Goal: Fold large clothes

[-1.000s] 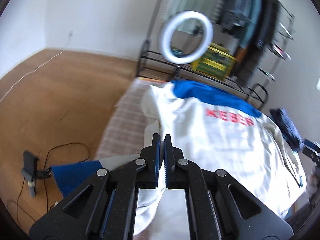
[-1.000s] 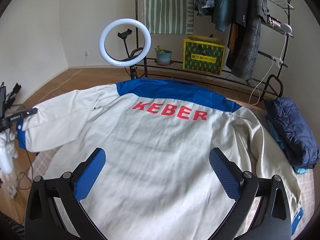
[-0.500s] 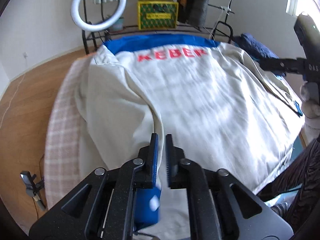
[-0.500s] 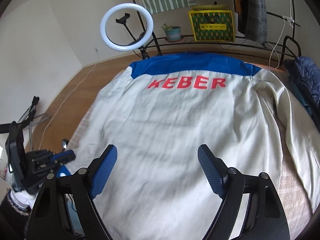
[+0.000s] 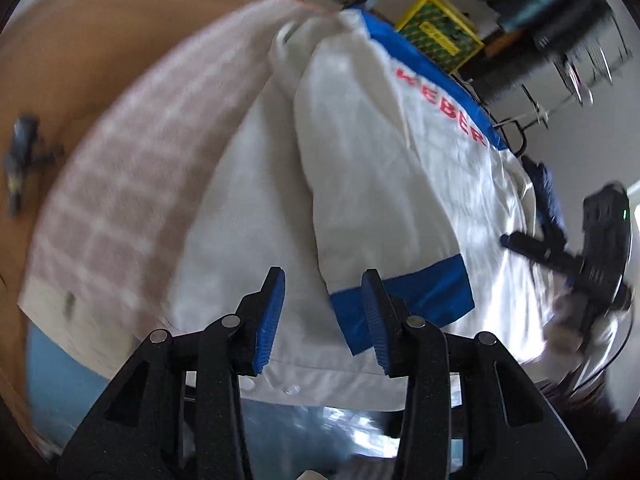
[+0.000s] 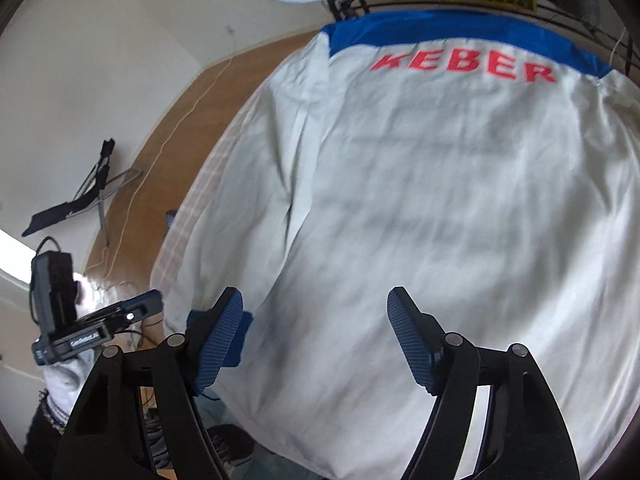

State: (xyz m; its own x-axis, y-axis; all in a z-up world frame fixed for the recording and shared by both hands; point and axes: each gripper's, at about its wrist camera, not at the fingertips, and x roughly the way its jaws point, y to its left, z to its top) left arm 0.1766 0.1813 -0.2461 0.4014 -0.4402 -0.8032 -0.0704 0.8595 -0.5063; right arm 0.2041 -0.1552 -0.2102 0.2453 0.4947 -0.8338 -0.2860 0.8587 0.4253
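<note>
Now your left gripper [image 5: 322, 316], jaws just opening and empty, hangs over the folded sleeve [image 5: 376, 184] at lower centre; your right gripper [image 6: 316, 338], just narrowing yet wide and empty, hovers over the jacket [image 6: 460, 200]: snag that sleeve's blue cuff [image 5: 424, 296] and it unfolds.

Left gripper [image 5: 323, 316] and right gripper [image 6: 316, 336] were black linkages with silver rivets; ribbed blue finger pads [image 5: 272, 320]; gloved white hand [image 6: 66, 376].

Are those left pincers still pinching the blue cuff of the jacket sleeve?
Apart. In the left wrist view the left gripper has just been opening; its pads stand clear, and the blue cuff lies flat on the jacket beneath.
</note>
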